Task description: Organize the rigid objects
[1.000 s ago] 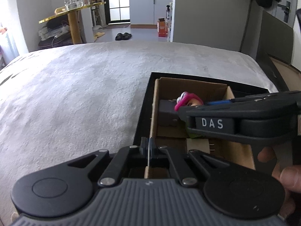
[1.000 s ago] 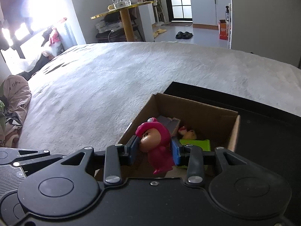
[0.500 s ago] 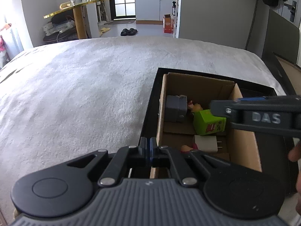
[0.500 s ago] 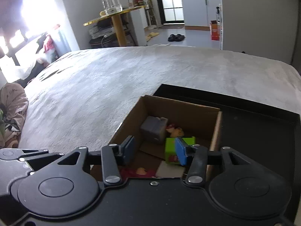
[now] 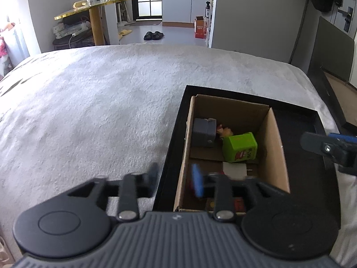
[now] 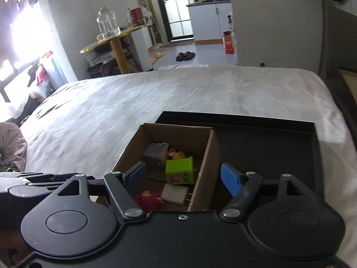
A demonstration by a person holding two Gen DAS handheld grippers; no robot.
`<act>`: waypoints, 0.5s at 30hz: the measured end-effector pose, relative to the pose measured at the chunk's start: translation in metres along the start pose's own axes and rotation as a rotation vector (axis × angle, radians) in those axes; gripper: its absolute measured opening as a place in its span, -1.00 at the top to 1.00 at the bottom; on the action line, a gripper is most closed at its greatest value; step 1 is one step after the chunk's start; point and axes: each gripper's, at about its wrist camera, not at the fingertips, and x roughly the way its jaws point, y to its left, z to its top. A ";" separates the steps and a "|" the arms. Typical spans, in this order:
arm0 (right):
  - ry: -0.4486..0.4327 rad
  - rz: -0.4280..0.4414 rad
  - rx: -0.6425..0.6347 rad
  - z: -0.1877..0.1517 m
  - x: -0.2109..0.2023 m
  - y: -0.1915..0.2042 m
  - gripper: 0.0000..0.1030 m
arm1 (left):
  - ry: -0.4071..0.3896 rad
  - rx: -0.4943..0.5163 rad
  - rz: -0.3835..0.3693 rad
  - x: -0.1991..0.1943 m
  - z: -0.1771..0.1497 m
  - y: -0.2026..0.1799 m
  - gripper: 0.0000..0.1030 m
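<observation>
Scene: bed with grey cover (image 5: pixel 93 111); black tray (image 6: pixel 267 147) on it; cardboard box (image 6: pixel 204 156) standing in the tray's left part.

Box contents, right wrist view:
- grey block (image 6: pixel 154 155) at the far left corner.
- small yellow-red figure (image 6: pixel 176 154) just beside the block, partly hidden behind the green box.
- green box (image 6: pixel 179 170) tilted near the right wall.
- white plug adapter (image 6: pixel 175 193) lying in front of the green box, prongs toward the right wall.
- pink toy figure (image 6: pixel 148 199) lying on the box floor at the near edge, beside the adapter.

Right gripper (image 6: pixel 183 178): above the near edge of the box, jaws just been opening, now wide apart, nothing between the pads; pink toy figure below, free of both fingers. Left finger over the box interior, right finger (image 6: pixel 229 178) outside the right wall, over the tray.

Left gripper (image 5: pixel 175 179): jaws just been opening, blurred, now partly apart, nothing gripped. Left wall of the box in line between the fingers, not pressed by either pad.

Right gripper also visible at the right edge of the left wrist view, over the tray.
</observation>
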 end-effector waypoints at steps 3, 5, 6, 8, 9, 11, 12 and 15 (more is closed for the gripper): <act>-0.007 -0.014 0.024 -0.003 -0.012 -0.008 -0.51 | -0.011 0.012 -0.005 -0.011 0.003 -0.003 -0.05; -0.014 -0.024 0.036 -0.005 -0.019 -0.013 -0.57 | -0.012 0.015 -0.013 -0.017 0.005 -0.005 -0.20; -0.018 -0.030 0.043 -0.006 -0.024 -0.015 -0.61 | -0.012 0.019 -0.021 -0.021 0.006 -0.006 -0.23; -0.024 -0.036 0.059 -0.007 -0.031 -0.019 -0.65 | -0.013 0.031 -0.031 -0.029 0.006 -0.009 -0.38; -0.026 -0.038 0.066 -0.008 -0.035 -0.021 -0.68 | -0.010 0.037 -0.035 -0.032 0.005 -0.010 -0.41; -0.032 -0.043 0.077 -0.009 -0.040 -0.023 -0.73 | -0.002 0.044 -0.048 -0.038 0.005 -0.011 -0.51; -0.036 -0.047 0.082 -0.010 -0.044 -0.024 -0.76 | 0.000 0.047 -0.053 -0.041 0.004 -0.012 -0.53; -0.042 -0.057 0.094 -0.011 -0.053 -0.026 -0.83 | 0.008 0.060 -0.054 -0.050 0.004 -0.013 -0.62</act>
